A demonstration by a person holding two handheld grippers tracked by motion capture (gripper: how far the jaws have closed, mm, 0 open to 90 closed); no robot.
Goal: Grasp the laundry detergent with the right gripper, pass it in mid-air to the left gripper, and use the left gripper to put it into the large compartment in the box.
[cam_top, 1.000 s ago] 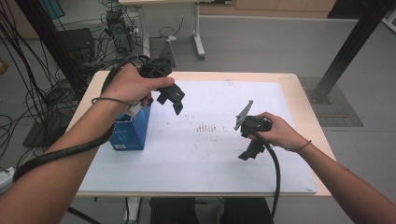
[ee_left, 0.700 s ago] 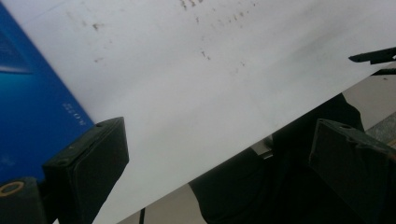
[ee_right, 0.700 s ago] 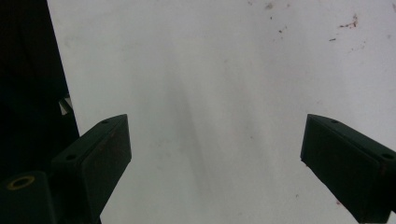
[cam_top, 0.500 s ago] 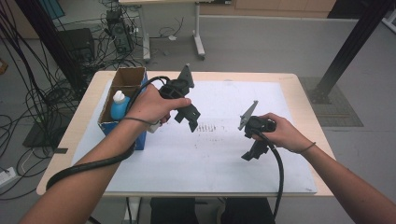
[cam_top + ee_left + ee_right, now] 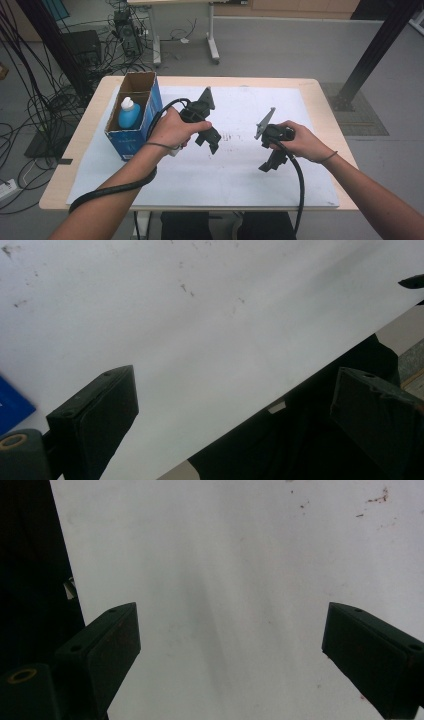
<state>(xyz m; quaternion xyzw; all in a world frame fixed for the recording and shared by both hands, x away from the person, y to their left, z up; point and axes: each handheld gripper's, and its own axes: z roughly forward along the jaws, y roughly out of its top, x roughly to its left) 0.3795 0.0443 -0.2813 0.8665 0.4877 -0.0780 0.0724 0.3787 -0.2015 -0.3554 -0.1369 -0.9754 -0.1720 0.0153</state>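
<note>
— Look at the left gripper (image 5: 209, 141) first. Its jaws stand wide apart with nothing between them, just the white sheet (image 5: 200, 170) underneath and the near table edge past it. It hangs over the sheet, just right of the blue box (image 5: 131, 141).

— And the other one?

— The right gripper (image 5: 270, 162) is the same: jaws spread wide, empty, tips pointed down at the sheet without quite meeting it, as far as I can tell. In the right gripper view you see bare white between the two black jaws and a few small reddish specks off to one side.

— So what would they be going for?

— My guess is the bottle (image 5: 129, 112). It stands upright in the nearer compartment of the box, white cap on top, blue body mostly sunk below the cardboard walls. The left gripper is the closest to it.

— How would you do that well?

— Come in from straight above, I'd say, jaws lined up across the cap or neck so they clear the divider and the box walls. Keep them wide until they straddle it, then close gently; the plastic looks like it could slip. The right gripper might steady the box so it doesn't lift with the bottle.
</note>
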